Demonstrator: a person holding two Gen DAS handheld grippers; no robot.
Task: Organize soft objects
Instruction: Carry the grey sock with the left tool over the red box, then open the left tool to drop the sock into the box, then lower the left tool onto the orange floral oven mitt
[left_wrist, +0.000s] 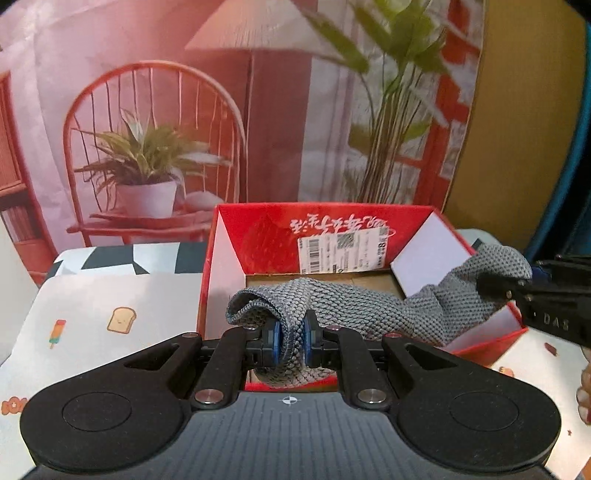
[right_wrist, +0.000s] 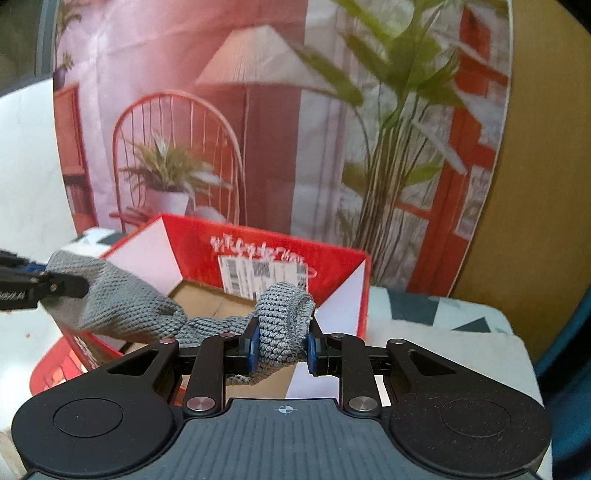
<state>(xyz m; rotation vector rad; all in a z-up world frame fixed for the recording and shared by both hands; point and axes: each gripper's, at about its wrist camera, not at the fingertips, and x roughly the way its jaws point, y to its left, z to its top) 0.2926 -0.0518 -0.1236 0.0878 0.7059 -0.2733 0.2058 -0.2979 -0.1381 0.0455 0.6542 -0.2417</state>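
Note:
A grey knitted cloth (left_wrist: 351, 306) hangs stretched between both grippers over an open red box (left_wrist: 229, 258). My left gripper (left_wrist: 291, 341) is shut on one bunched end of the cloth, blue pads pressing it. The other end runs right to my right gripper (left_wrist: 517, 291), which clamps it there. In the right wrist view my right gripper (right_wrist: 281, 347) is shut on a folded end of the grey cloth (right_wrist: 273, 325). From there the cloth sags left across the red box (right_wrist: 266, 240) to my left gripper (right_wrist: 48, 286).
The box has upright red flaps, a white shipping label (left_wrist: 343, 251) on the back flap and a bare cardboard floor (right_wrist: 210, 299). It stands on a white mat with food prints (left_wrist: 110, 317). A printed backdrop of a chair, lamp and plants (left_wrist: 155, 147) hangs behind.

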